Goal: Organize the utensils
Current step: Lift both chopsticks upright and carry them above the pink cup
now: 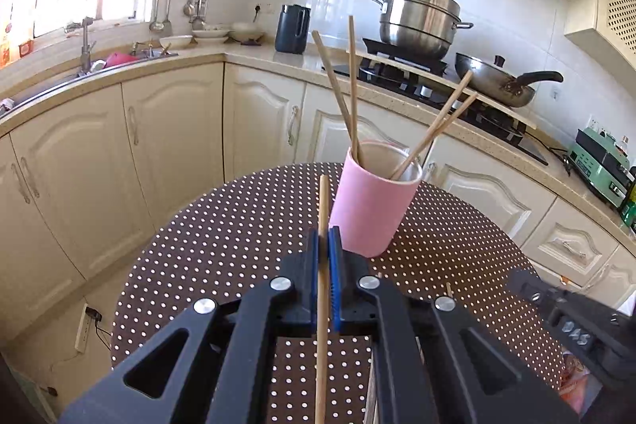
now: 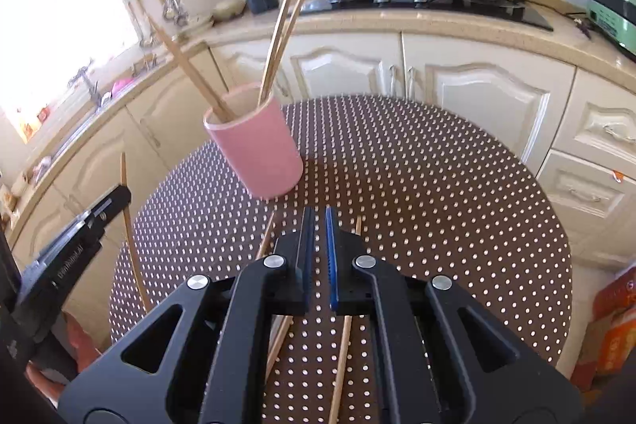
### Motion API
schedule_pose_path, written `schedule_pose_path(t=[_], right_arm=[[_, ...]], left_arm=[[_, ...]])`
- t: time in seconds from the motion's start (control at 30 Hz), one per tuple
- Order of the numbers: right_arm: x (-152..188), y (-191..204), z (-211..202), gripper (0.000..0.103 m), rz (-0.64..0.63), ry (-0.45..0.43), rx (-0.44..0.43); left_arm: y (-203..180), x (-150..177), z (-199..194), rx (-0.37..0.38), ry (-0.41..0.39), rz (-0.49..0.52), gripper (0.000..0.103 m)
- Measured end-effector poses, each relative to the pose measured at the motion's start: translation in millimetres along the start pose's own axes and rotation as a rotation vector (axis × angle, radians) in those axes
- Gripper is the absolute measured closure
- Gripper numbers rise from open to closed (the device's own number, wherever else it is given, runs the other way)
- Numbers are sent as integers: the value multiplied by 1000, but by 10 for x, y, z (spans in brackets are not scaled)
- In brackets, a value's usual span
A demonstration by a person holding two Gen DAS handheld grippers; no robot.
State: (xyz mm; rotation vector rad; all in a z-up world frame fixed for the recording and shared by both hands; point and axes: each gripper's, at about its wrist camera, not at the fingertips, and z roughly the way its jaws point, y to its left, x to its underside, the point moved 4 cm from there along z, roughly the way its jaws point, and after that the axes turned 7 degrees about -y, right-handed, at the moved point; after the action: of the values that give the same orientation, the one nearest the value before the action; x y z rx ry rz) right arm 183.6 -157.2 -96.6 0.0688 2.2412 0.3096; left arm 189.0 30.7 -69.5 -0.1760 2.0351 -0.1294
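2 loose chopsticks [image 2: 342,356] lie on the dotted table [image 2: 437,193] under the right gripper [image 2: 320,225], whose jaws sit nearly together and hold nothing. The left gripper [image 1: 326,241] is clamped on 1 chopstick [image 1: 322,209]. Just beyond stands the pink cup [image 1: 371,205] with 4 chopsticks [image 1: 351,86] leaning inside it. Far behind, a steamer pot [image 1: 417,18] and wok [image 1: 493,78] sit on the stove.

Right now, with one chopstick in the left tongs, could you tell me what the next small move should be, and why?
Probably carry the left tongs forward over the pink cup and lower the held chopstick into it. The tongs are shut on that chopstick, the cup stands upright just ahead with four chopsticks already leaning inside, and two loose chopsticks lie on the dotted table under the right tongs, which hold nothing.
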Motion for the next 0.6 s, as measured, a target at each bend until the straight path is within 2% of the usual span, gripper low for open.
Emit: schedule_pose_path(t=[0.1, 0.13, 0.2, 0.23, 0.43, 0.5, 0.53, 0.57, 0.6], right_arm=[[80, -72, 153, 92, 14, 46, 28], [111, -97, 215, 86, 5, 61, 44], [179, -118, 312, 63, -4, 86, 72], [217, -138, 367, 41, 0, 101, 86], [361, -111, 613, 42, -63, 146, 140], [407, -99, 699, 50, -93, 157, 162], [430, -103, 746, 60, -114, 158, 194], [430, -90, 750, 65, -130, 137, 202], [432, -71, 769, 65, -150, 130, 202]], left_arm=[[3, 33, 38, 2, 21, 7, 97], [-1, 38, 51, 1, 26, 13, 97], [-8, 62, 81, 4, 42, 26, 97], [-14, 67, 93, 3, 48, 28, 97], [24, 119, 186, -15, 80, 14, 97], [44, 148, 221, -18, 95, 9, 97], [50, 159, 232, -20, 99, 11, 97], [58, 168, 245, -25, 104, 12, 97], [68, 183, 263, -31, 113, 14, 97]])
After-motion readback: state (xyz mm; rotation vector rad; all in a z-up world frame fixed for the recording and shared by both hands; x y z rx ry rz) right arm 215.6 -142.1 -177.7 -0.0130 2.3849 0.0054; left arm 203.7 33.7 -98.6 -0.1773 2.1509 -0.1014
